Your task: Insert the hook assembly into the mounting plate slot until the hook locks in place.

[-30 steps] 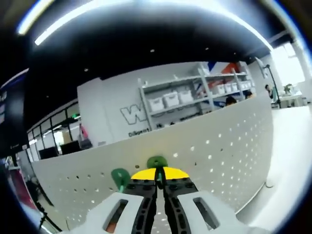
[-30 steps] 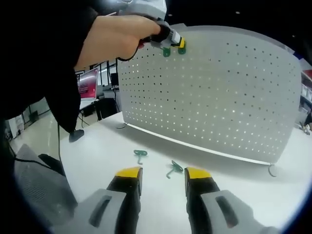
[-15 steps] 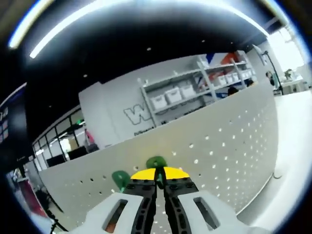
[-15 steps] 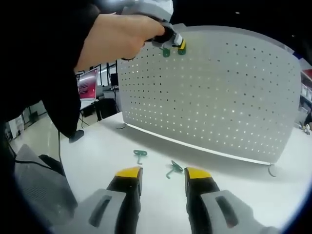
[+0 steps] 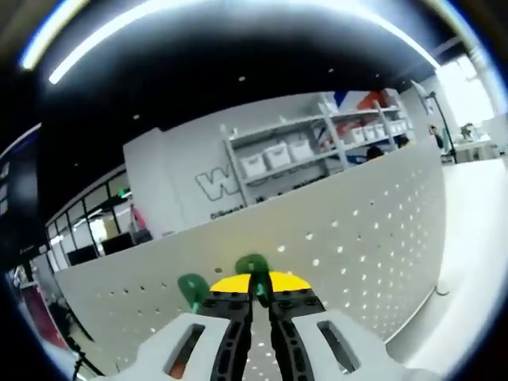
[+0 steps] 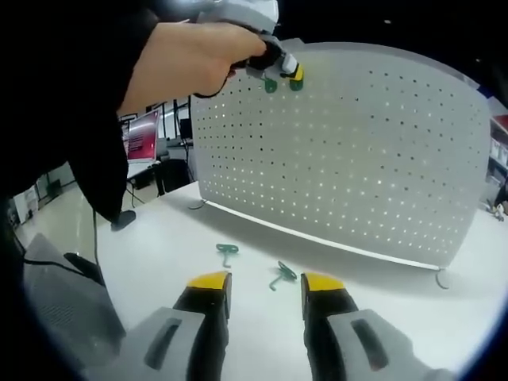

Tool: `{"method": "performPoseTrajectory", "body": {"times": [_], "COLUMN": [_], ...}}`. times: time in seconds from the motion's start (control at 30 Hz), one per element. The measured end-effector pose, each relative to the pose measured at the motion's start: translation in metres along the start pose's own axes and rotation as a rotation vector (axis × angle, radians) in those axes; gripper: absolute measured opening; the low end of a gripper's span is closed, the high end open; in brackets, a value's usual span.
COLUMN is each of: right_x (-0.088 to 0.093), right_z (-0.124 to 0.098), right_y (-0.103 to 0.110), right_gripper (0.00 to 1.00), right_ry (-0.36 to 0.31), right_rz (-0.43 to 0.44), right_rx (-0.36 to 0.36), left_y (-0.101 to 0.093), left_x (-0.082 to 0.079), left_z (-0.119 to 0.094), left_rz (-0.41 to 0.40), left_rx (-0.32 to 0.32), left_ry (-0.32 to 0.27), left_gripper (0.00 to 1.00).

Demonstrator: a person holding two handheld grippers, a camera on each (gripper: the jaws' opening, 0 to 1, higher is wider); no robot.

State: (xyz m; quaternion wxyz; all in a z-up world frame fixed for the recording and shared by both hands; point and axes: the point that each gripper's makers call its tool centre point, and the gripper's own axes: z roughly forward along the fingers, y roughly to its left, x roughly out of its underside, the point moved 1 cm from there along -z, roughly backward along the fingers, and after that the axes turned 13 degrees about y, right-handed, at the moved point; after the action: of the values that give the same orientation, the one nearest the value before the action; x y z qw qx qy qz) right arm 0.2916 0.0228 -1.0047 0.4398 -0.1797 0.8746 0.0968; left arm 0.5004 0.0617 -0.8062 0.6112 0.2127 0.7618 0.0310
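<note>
My left gripper (image 5: 255,287) is shut on a green hook (image 5: 253,266) held against the top row of the white pegboard (image 5: 357,254). A second green hook (image 5: 192,287) sits in the board just to its left. In the right gripper view that same left gripper (image 6: 286,73), held by a hand, presses at the pegboard's (image 6: 357,159) upper left edge beside the mounted hook (image 6: 271,83). Two loose green hooks (image 6: 227,251) (image 6: 282,275) lie on the white table. My right gripper (image 6: 264,287) hovers open above the table, nothing between its jaws.
The pegboard stands upright on small feet (image 6: 442,278) across the white table (image 6: 143,246). A dark sleeve (image 6: 71,95) covers the left of the right gripper view. Shelving with bins (image 5: 294,155) shows beyond the board.
The left gripper's view wobbled slightly against the board top; the hook stays gripped there. The right gripper has not moved.
</note>
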Motion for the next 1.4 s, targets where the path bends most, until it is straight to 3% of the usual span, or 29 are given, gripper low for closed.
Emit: {"method": "performPoseTrajectory", "body": {"times": [0.63,1.4], "right_x": [-0.003,-0.004], "right_z": [0.000,0.000], "right_y": [-0.001,-0.003], "right_gripper": [0.35,0.35], "right_ry": [-0.008,-0.011], "right_rz": [-0.010,-0.025], "right_rx": [0.019,0.040], "left_y": [0.000,-0.004], "left_x": [0.000,0.033], "left_z": [-0.035,-0.094], "left_rz": [-0.025,-0.062], "left_rx": [0.065,0.203], "left_ry": [-0.055,-0.078], "left_gripper": [0.18,0.26]}}
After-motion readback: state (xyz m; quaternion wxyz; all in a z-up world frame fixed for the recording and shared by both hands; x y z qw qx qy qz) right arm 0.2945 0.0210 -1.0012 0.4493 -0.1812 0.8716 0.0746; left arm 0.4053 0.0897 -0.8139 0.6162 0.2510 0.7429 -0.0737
